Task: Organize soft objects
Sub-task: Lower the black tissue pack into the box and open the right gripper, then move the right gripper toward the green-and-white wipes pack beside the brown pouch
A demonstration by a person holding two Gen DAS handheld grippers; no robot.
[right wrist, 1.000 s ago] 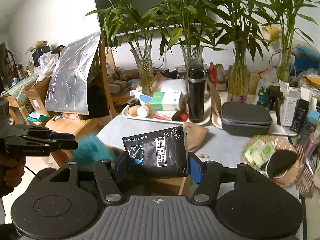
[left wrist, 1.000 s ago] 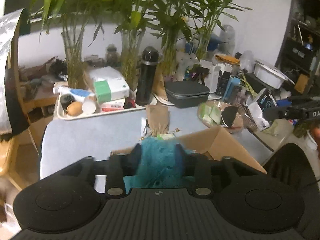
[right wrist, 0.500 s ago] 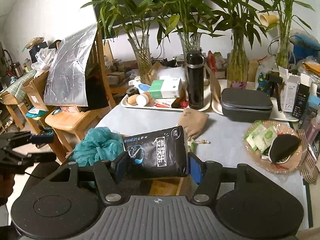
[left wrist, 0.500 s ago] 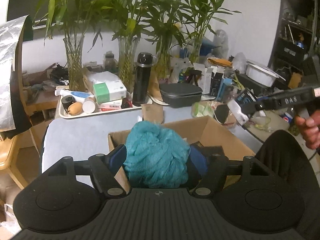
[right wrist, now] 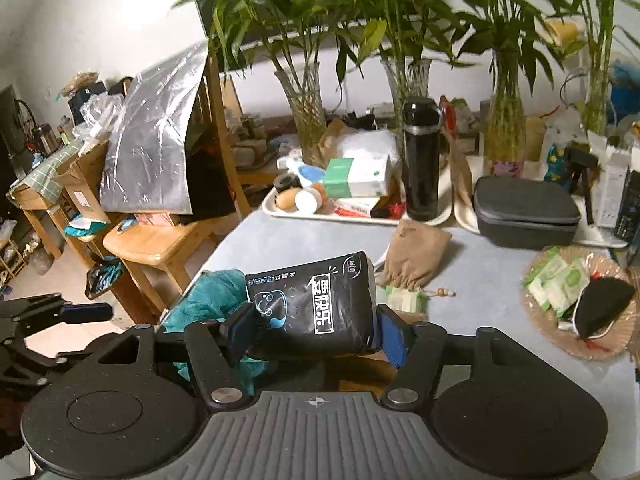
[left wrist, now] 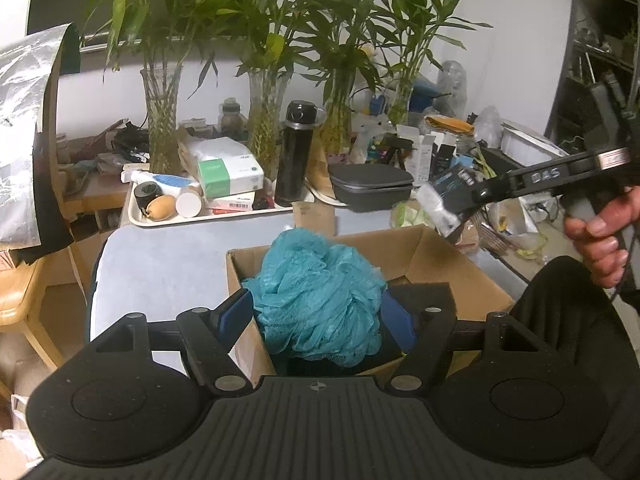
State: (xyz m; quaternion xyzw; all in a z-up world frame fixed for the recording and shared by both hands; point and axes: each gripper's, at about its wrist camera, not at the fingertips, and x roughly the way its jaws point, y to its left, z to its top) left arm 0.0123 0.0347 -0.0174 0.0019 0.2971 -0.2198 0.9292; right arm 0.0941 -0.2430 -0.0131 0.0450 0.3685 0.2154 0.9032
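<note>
Left gripper (left wrist: pixel 318 320) spread wide, pads clear of fluffy teal mesh bath pouf (left wrist: pixel 316 296) over open cardboard box (left wrist: pixel 420 256). Right gripper (right wrist: pixel 314 334) just been opening, glossy black printed soft pack (right wrist: pixel 312 304) loose between the jaws (could slip outside the box).

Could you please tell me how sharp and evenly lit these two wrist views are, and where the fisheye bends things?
Left wrist view: sharp on the teal bath pouf and cardboard box; dim room, the shelving at the right edge is murky and bowed. Right wrist view: slightly softer, with motion blur on the bamboo leaves; the wall at upper left is washed out; edges curve strongly.
</note>
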